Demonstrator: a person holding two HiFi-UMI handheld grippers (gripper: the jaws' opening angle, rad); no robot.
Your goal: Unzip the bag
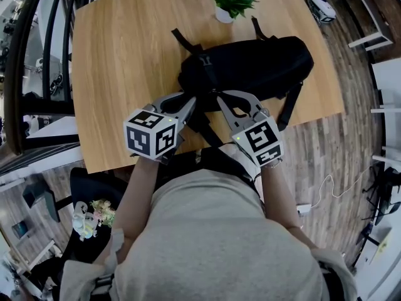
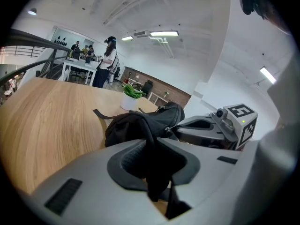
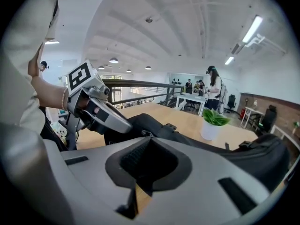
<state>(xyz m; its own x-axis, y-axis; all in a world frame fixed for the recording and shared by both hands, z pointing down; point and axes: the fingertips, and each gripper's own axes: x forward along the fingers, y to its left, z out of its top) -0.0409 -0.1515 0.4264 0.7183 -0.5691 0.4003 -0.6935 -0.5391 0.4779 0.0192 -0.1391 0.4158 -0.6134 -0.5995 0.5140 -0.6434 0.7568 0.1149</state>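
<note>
Grippers [image 1: 190, 105] [image 1: 221, 100] close together on bag [image 1: 257, 64]

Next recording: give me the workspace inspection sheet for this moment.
Surface: wooden table.
Job's things: black bag lying across it; how far the zip is open cannot be told.
Clutter: potted plant at the far edge.
Grippers: left hand-held gripper shut on a bag strap; right hand-held gripper shut on the zipper pull.
Cables: white cable on the floor.
Surroundings: plank floor, black railing, people at a far desk.
</note>
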